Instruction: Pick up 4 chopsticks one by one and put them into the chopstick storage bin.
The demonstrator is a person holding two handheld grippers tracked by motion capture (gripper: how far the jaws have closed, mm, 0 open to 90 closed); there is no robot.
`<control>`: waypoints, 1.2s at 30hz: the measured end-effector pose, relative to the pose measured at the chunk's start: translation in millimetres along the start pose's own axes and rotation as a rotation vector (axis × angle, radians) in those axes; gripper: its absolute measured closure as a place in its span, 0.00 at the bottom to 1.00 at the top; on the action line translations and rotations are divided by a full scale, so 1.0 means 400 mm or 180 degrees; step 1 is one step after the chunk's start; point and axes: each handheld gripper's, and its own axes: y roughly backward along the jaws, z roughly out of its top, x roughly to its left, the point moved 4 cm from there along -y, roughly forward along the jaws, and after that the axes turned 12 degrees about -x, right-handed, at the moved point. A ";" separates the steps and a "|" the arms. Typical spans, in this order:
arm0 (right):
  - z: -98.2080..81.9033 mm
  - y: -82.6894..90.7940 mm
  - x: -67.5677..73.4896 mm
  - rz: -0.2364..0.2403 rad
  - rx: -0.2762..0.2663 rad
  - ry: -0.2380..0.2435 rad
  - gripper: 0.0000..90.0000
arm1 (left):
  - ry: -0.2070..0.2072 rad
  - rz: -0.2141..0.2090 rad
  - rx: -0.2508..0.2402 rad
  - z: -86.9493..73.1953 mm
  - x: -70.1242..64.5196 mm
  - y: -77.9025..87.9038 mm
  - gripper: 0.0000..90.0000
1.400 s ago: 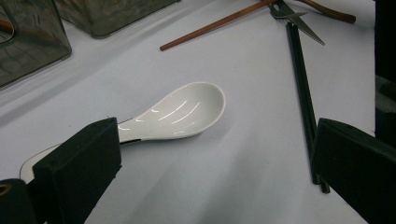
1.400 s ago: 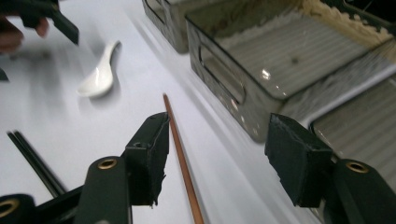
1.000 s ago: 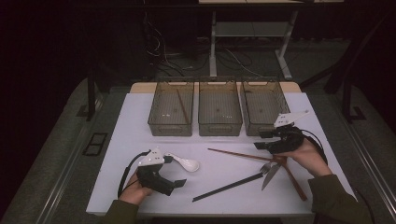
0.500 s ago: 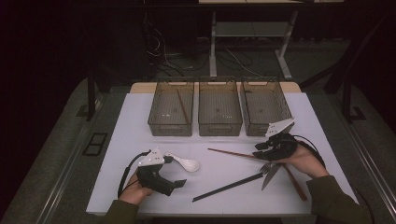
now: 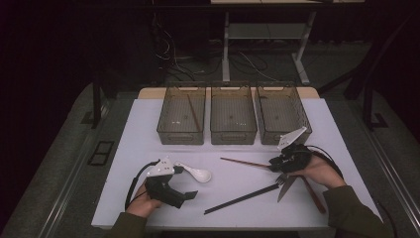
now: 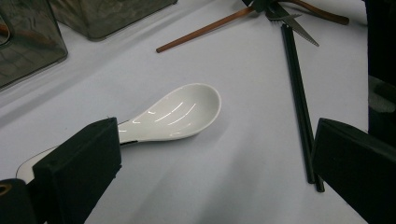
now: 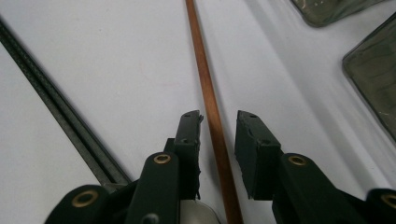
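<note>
1. High view: right gripper (image 5: pixel 283 166) has sunk onto the table (image 5: pixel 346 144) since earlier; jaws, just closing, straddle the brown chopstick (image 7: pixel 211 109) without touching it.
2. Chopstick lies flat before the bins, long axis left-right.
3. Left gripper (image 6: pixel 210 154) spread wide.

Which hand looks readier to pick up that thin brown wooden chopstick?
The right. Its claw already straddles the thin brown wooden chopstick, jaws just closing on either side without pressing yet. The left claw sits open beside the white ceramic spoon, well away from it.
</note>
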 end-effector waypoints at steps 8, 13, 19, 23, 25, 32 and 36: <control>-0.004 -0.010 0.004 0.0045 0.0069 0.0067 0.83 | 0.0002 -0.0009 0.0012 -0.001 -0.001 -0.001 0.01; -0.008 -0.016 0.006 0.0061 0.0119 0.0126 0.87 | 0.0002 -0.0012 0.0014 -0.001 -0.002 -0.002 0.01; -0.010 -0.020 0.010 0.0094 0.0152 0.0207 0.89 | -0.0006 -0.0020 0.0025 -0.002 -0.002 -0.002 0.01; -0.009 -0.020 0.012 0.0103 0.0157 0.0219 0.92 | -0.0006 -0.0027 0.0021 -0.002 -0.003 -0.003 0.01; -0.009 -0.019 0.013 0.0117 0.0160 0.0218 0.92 | -0.0009 -0.0029 0.0027 -0.002 -0.003 -0.003 0.01; -0.001 -0.009 0.012 0.0108 0.0082 0.0218 0.92 | -0.0013 -0.0033 0.0021 -0.001 -0.003 -0.002 0.01; 0.004 0.003 0.011 0.0099 0.0000 0.0172 0.92 | -0.0014 -0.0034 0.0022 -0.001 -0.003 -0.002 0.01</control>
